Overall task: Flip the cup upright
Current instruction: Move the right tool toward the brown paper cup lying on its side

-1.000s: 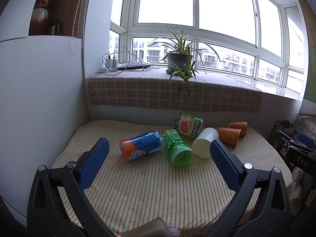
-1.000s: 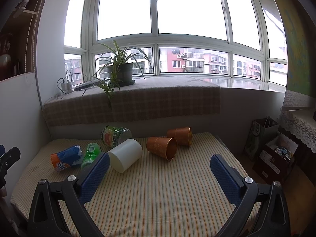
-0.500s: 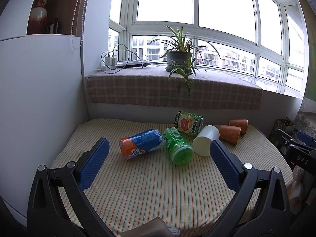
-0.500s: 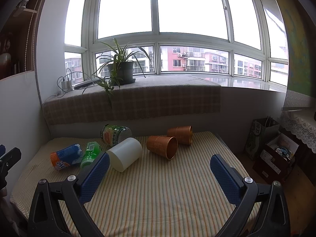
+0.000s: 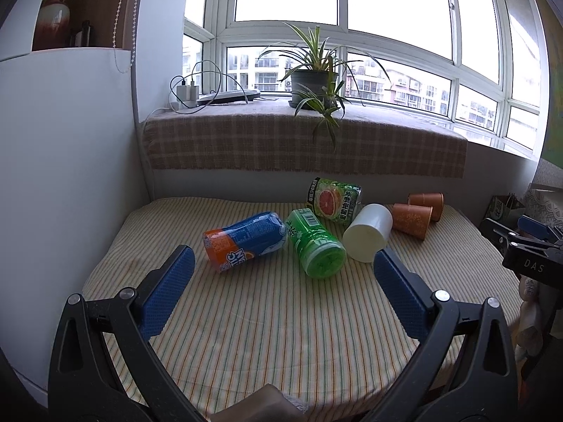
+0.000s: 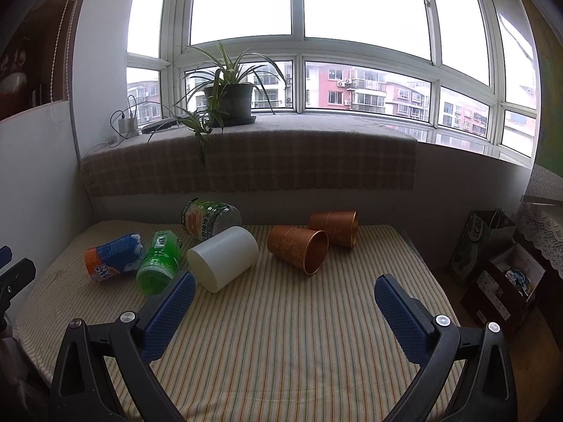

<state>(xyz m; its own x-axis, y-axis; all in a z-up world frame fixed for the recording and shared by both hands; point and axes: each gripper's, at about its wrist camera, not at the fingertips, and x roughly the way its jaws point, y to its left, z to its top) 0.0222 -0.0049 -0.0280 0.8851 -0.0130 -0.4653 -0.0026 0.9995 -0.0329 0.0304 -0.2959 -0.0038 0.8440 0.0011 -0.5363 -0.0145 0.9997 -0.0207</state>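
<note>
A white cup (image 5: 367, 236) (image 6: 223, 258) lies on its side on the striped tablecloth (image 5: 274, 323) (image 6: 288, 344). Two copper cups lie on their sides to its right: the nearer one (image 5: 411, 219) (image 6: 297, 249) and the farther one (image 5: 426, 204) (image 6: 334, 228). My left gripper (image 5: 279, 288) is open and empty, held back from the objects. My right gripper (image 6: 285, 311) is open and empty, in front of the white cup and the nearer copper cup. The right gripper also shows at the right edge of the left wrist view (image 5: 527, 242).
An orange and blue can (image 5: 244, 241) (image 6: 112, 257), a green can (image 5: 315, 248) (image 6: 160, 262) and a grapefruit-label bottle (image 5: 334, 200) (image 6: 207, 218) lie on their sides left of the cups. A white wall (image 5: 63, 161) bounds the table's left. Bags and boxes (image 6: 499, 267) stand right of the table.
Both grippers have drifted slightly; the objects sit a little lower in the left wrist view. The cups and cans have not moved and both grippers stay open.
</note>
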